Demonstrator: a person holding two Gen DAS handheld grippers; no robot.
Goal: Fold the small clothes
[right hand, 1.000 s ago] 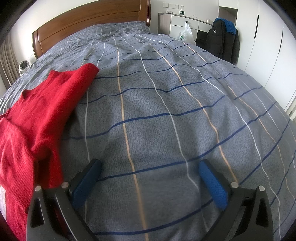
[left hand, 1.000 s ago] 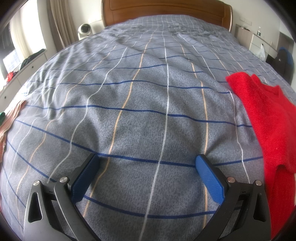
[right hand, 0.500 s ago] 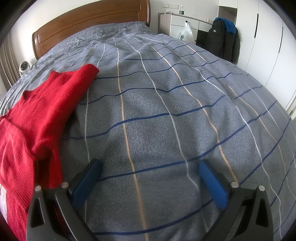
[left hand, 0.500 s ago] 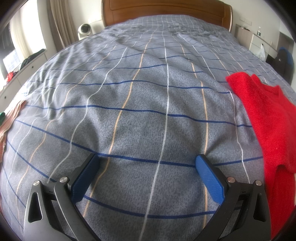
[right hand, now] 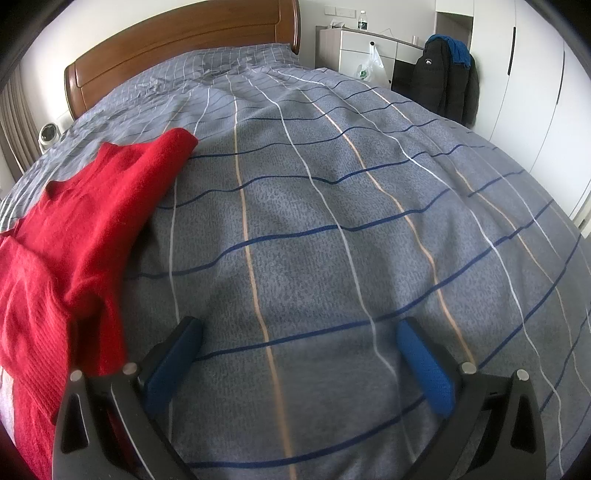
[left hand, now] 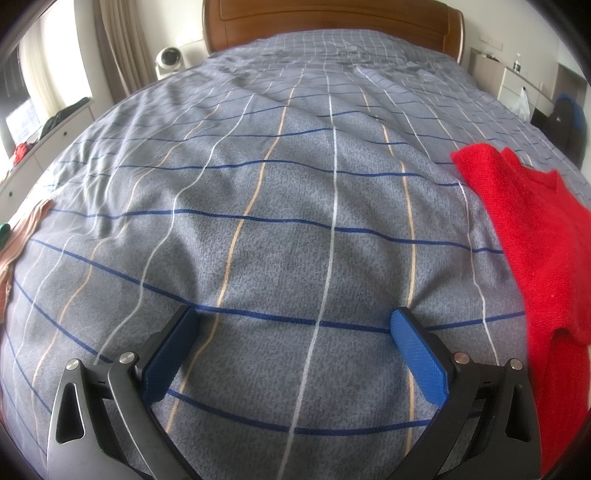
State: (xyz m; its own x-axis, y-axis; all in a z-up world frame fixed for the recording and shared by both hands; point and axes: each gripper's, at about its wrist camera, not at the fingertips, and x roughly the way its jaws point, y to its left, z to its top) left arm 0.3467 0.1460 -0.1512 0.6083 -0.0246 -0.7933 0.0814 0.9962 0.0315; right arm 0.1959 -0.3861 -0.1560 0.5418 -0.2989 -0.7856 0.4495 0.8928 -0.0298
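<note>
A red knitted sweater (left hand: pixel 532 236) lies on the grey checked bedspread (left hand: pixel 295 206), at the right edge of the left wrist view. In the right wrist view the same sweater (right hand: pixel 74 236) covers the left side, partly folded over itself. My left gripper (left hand: pixel 293 325) is open above bare bedspread, left of the sweater, with nothing between its blue pads. My right gripper (right hand: pixel 299 338) is open too, over the bedspread (right hand: pixel 351 221), its left finger close beside the sweater's edge.
A wooden headboard (left hand: pixel 332 18) closes the far end of the bed. A pinkish garment (left hand: pixel 18 236) lies at the bed's left edge. A white dresser (right hand: pixel 362 48) and a dark jacket (right hand: pixel 447 77) stand to the right. A small white fan (left hand: pixel 168 61) sits at the left.
The right wrist view has shifted slightly, so the sweater sits a little differently at its left edge. The left gripper has not moved. Both grippers stay open.
</note>
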